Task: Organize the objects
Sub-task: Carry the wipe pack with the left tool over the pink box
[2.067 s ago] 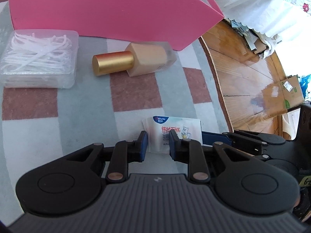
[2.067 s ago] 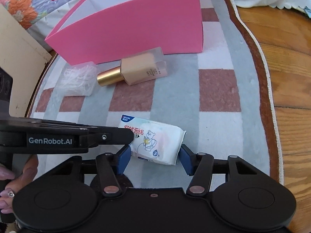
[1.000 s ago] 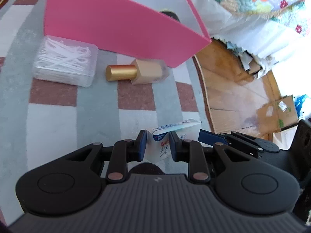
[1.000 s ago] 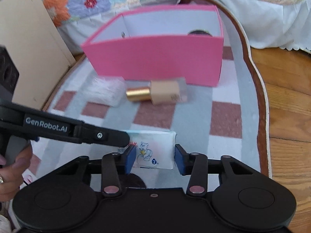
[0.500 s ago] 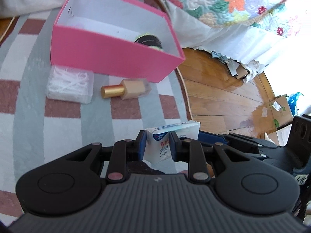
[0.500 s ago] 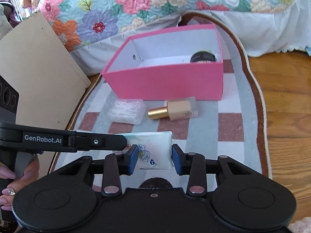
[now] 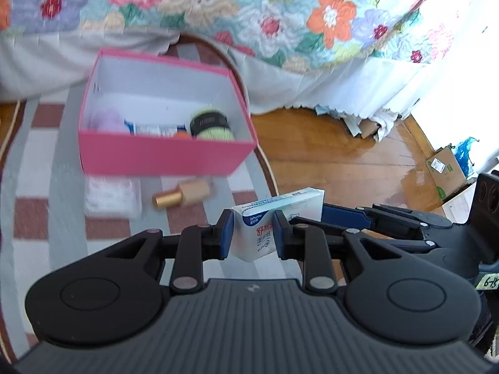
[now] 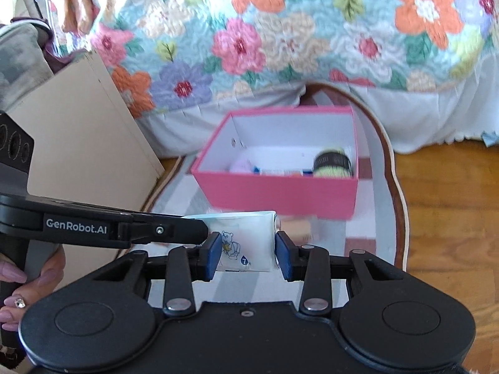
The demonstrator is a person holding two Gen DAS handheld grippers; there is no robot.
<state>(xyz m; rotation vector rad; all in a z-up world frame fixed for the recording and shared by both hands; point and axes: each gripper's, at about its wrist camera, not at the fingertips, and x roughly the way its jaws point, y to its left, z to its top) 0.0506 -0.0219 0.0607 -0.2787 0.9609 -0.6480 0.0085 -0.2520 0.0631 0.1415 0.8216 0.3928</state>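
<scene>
Both grippers hold one white tissue pack (image 7: pixel 259 233), lifted above the rug. My left gripper (image 7: pixel 253 233) is shut on one end of it. My right gripper (image 8: pixel 246 254) is shut on the other end of the tissue pack (image 8: pixel 246 243). The open pink box (image 7: pixel 162 155) stands ahead on the rug and holds a dark-lidded jar (image 7: pixel 212 124) and other small items. The pink box (image 8: pixel 280 193) also shows in the right wrist view. A gold-capped foundation bottle (image 7: pixel 184 194) and a clear box of floss picks (image 7: pixel 112 198) lie on the rug in front of the box.
A checked rug (image 7: pixel 37 218) covers the wood floor (image 7: pixel 343 162). A bed with a floral quilt (image 8: pixel 280 37) stands behind the box. A beige board (image 8: pixel 81 143) leans at the left. Cardboard boxes (image 7: pixel 446 171) sit at the far right.
Both grippers have lifted the tissue pack higher off the rug. The views now look down into the open pink box, and the bed fills the background.
</scene>
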